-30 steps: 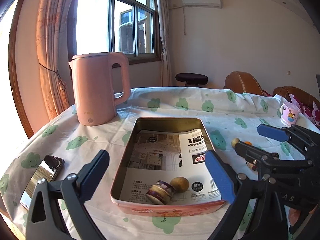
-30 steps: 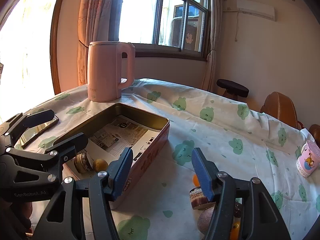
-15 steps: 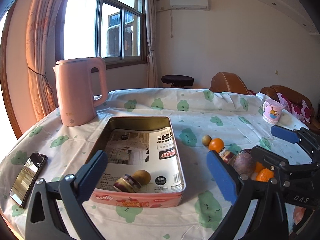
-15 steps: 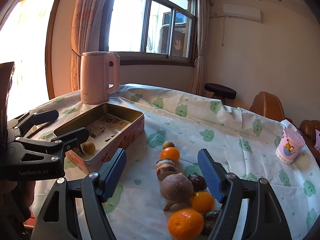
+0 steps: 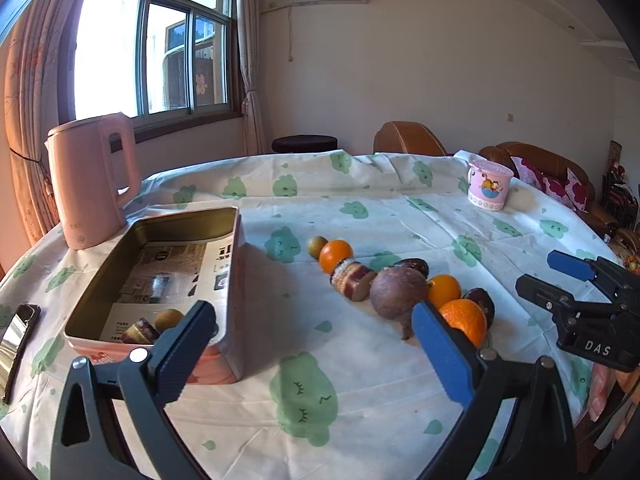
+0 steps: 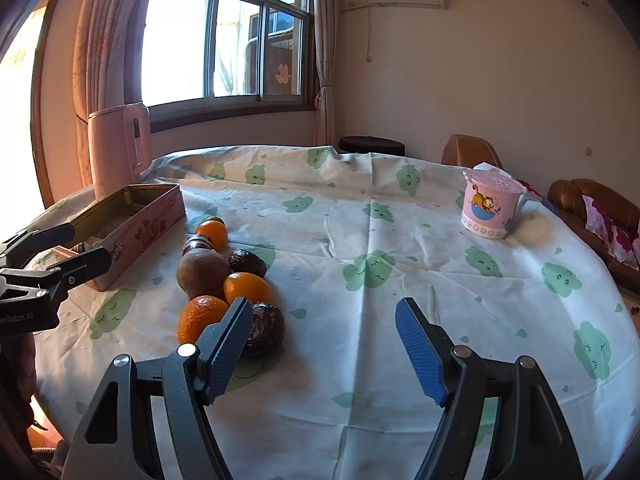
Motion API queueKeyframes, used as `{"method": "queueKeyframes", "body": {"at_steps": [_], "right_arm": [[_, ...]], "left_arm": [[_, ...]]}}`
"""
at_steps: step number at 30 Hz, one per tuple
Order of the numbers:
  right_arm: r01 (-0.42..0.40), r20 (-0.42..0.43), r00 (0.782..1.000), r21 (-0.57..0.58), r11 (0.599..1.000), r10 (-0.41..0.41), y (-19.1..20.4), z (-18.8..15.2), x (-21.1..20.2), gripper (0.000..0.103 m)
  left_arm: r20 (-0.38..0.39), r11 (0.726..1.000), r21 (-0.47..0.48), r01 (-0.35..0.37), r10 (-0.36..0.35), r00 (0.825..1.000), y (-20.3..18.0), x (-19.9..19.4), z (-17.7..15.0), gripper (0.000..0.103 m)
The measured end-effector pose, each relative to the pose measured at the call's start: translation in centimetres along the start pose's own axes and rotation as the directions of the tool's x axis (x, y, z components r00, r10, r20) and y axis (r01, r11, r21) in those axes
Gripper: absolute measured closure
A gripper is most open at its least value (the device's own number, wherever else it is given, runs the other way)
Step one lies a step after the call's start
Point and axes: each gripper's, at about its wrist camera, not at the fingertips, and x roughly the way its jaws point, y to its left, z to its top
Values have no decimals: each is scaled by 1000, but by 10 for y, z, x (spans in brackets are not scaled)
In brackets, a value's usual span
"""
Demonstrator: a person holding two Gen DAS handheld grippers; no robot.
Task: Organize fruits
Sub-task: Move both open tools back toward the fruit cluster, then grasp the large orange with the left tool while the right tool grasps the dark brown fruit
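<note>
A row of fruit lies on the cloud-print tablecloth: a small brown fruit (image 5: 317,246), an orange (image 5: 336,256), a striped dark-red fruit (image 5: 352,280), a big brown-purple fruit (image 5: 398,292), a mandarin (image 5: 464,320) and dark wrinkled fruits (image 6: 264,330). Left of them stands a pink tin (image 5: 236,264), holding a brown fruit (image 5: 168,318) and a striped one (image 5: 138,330). My left gripper (image 5: 310,320) is open over bare cloth between tin and fruit. My right gripper (image 6: 324,312) is open and holds nothing; its left finger stands just in front of the mandarin (image 6: 202,316).
A pink kettle (image 5: 90,180) stands behind the tin. A pink mug (image 6: 488,210) sits at the far right of the table. A phone (image 5: 16,340) lies at the left edge. Brown sofas (image 5: 540,168) and a dark stool (image 5: 306,144) stand beyond the table.
Both views have swung right, from the tin to the row of fruit. The right gripper's jaws have widened. The fruit and the tin have not moved.
</note>
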Motion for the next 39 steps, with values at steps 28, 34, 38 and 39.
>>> {"method": "queueKeyframes", "body": {"at_steps": [28,34,38,39], "right_arm": [[-29,-12,999,110,994,30,-27,-6,7,28],[-95,-41,994,46,994,97,3,3,18,28],[-115,-105,988,-9,993,113,23,4,34,31],[-118,-113,987,-17,993,115,24,4,36,31]], "left_arm": [[-168,974,85,210,-194,967,-69,33,-4,56],[-104,990,28,139,-136,985,-31,24,3,56],[-101,994,-21,105,-107,989,-8,28,3,56],[-102,994,-33,103,-105,989,-4,29,3,56]]}}
